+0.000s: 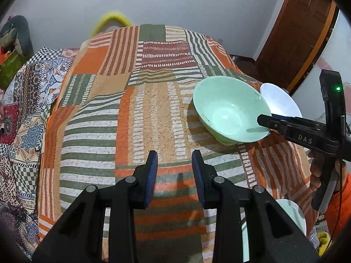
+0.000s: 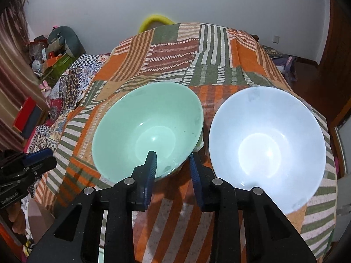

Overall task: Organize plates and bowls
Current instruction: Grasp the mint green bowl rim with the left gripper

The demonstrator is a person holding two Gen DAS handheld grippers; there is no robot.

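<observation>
The left tongs hang over the striped cloth on the worktop. They are a little apart, with nothing between them.

To the right sits the green bowl, mouth up, on the cloth. The right tongs straddle its near rim: one finger is inside the bowl, the other is outside it. I cannot tell if they squeeze the rim yet.

Just beside it, further right, sits the white bowl, also mouth up. The two bowls are close together but do not seem to touch.

A hand in an orange sleeve holds the right tongs.
</observation>
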